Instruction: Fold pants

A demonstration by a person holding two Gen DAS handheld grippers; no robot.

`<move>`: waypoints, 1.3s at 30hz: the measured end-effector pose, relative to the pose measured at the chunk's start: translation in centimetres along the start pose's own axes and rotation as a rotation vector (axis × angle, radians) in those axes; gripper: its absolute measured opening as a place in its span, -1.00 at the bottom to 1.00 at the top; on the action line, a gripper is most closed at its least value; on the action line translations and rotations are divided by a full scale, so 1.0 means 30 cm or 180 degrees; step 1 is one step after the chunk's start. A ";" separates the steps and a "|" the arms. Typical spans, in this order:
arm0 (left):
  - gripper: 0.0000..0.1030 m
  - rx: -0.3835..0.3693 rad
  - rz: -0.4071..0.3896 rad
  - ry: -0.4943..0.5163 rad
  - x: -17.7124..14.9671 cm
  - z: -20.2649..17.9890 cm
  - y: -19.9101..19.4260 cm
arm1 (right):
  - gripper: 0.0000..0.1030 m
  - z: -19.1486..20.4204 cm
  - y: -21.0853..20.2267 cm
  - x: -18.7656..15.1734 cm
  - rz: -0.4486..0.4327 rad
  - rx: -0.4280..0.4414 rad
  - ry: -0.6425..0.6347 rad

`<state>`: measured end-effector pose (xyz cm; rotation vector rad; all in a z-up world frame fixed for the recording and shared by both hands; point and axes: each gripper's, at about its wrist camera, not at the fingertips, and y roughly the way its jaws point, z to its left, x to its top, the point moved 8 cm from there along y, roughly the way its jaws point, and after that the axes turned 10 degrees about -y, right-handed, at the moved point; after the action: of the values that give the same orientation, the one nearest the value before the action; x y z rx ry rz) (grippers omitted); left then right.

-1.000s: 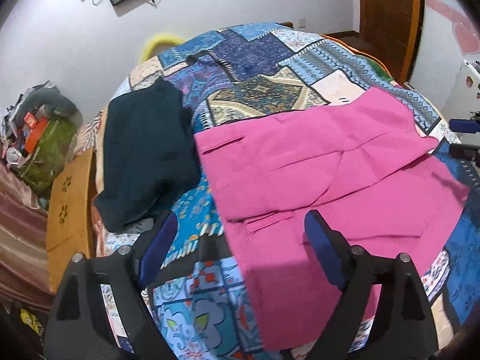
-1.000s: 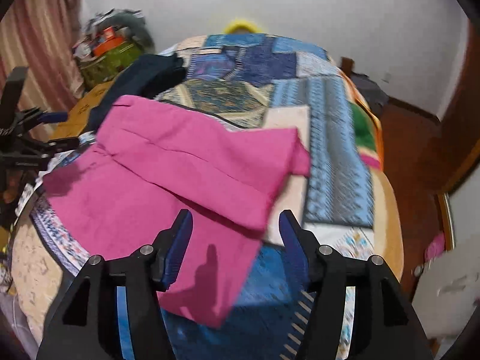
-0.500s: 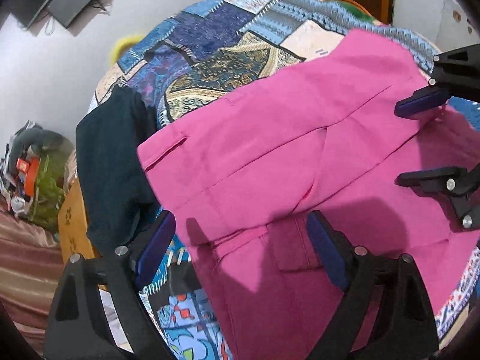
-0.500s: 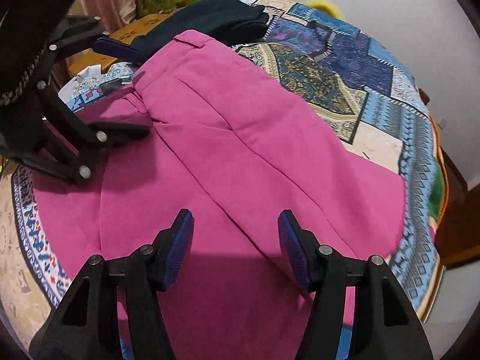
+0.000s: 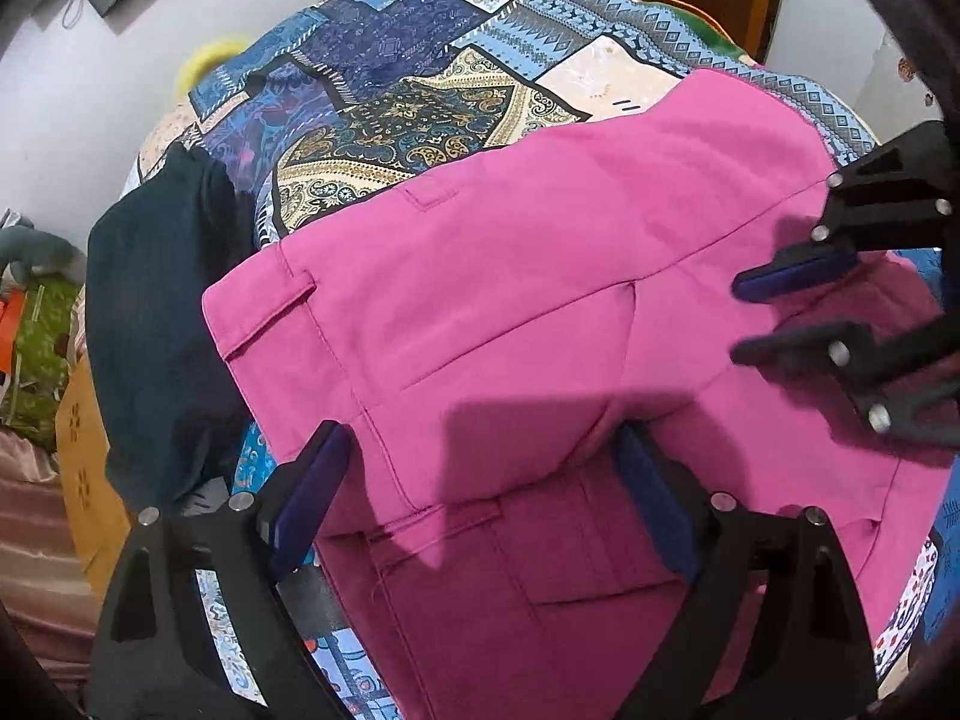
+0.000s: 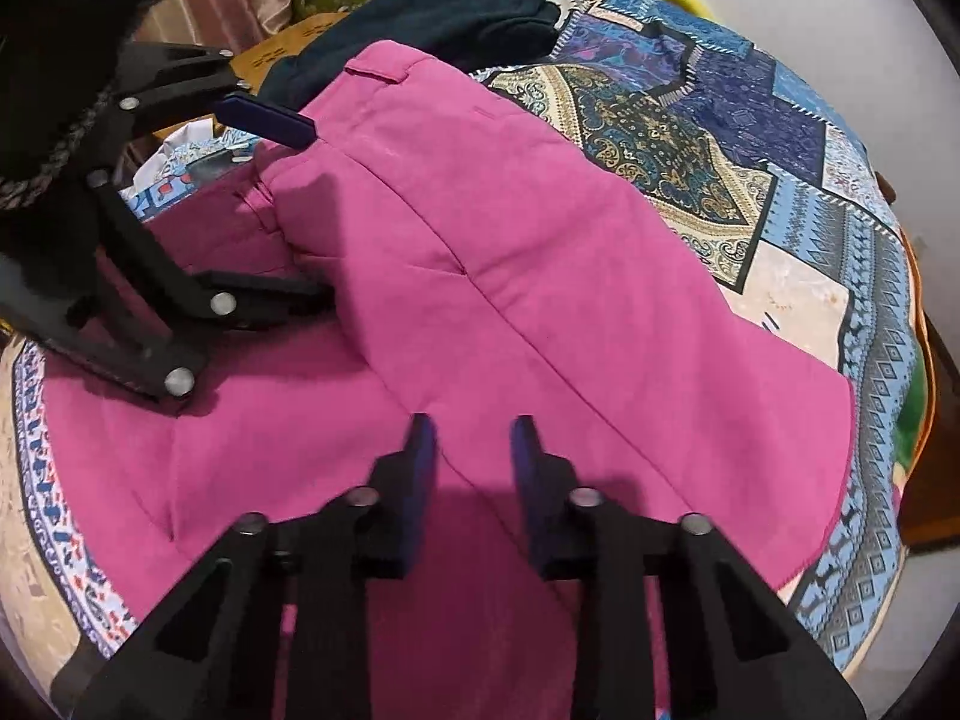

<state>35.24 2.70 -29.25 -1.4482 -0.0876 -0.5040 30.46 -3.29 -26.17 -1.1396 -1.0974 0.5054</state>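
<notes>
On bed (image 5: 498, 54), pink pants (image 5: 540, 312) lying half folded, one leg over other. Both grippers now moved in low over pants. Left gripper (image 5: 480, 498) gaping wide, empty. Right gripper (image 6: 471, 468) narrowing, pinching nothing yet. Getting ready for next fold.

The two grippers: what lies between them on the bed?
Only pink pants fabric lies between the left gripper and the right gripper, shown in the left wrist view.
</notes>
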 end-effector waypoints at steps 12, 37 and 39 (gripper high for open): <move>-0.28 0.0168 -0.0115 0.0294 0.024 -0.022 -0.010 | -0.94 -0.060 -0.102 0.050 -0.0385 0.0021 0.0349; -0.79 -0.0214 -0.0551 -0.0232 0.078 -0.002 -0.226 | -0.88 -0.062 -0.204 0.087 -0.0797 -0.0470 0.0229; -0.79 -0.0271 -0.0584 -0.0273 0.057 -0.007 -0.249 | -0.90 -0.047 -0.245 0.083 -0.0876 -0.0476 0.0178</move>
<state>33.87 1.75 -21.77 -1.5535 -0.2720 -0.6010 31.35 -4.81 -18.48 -1.1028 -1.2359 0.1778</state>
